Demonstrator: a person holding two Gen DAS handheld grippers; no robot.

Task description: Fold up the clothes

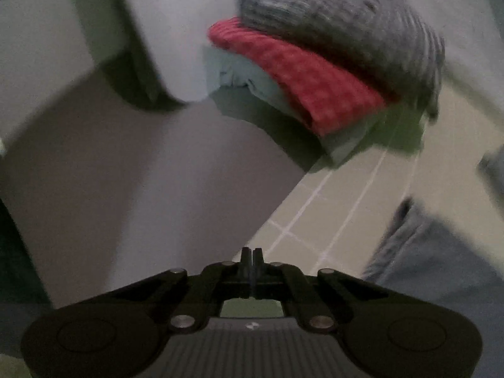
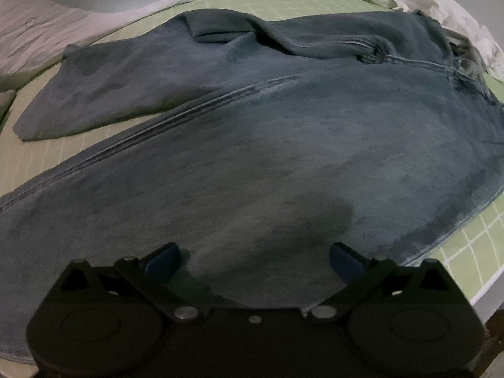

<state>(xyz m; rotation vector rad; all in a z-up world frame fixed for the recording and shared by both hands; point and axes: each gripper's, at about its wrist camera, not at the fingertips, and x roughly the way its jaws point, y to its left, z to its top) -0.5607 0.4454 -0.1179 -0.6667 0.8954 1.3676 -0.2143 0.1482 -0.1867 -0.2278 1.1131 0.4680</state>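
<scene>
A pair of blue jeans lies spread on the green grid sheet, one leg folded over toward the left. My right gripper is open just above the denim, with nothing between its fingers. My left gripper is shut and empty, held over the bed edge. A corner of the jeans shows at the lower right of the left wrist view. A stack of folded clothes, grey on red on pale blue, sits ahead of the left gripper.
A crumpled white garment lies at the far right by the jeans' waistband. A patterned blanket lies along the far side. A grey surface and a white wall corner lie beyond the bed edge.
</scene>
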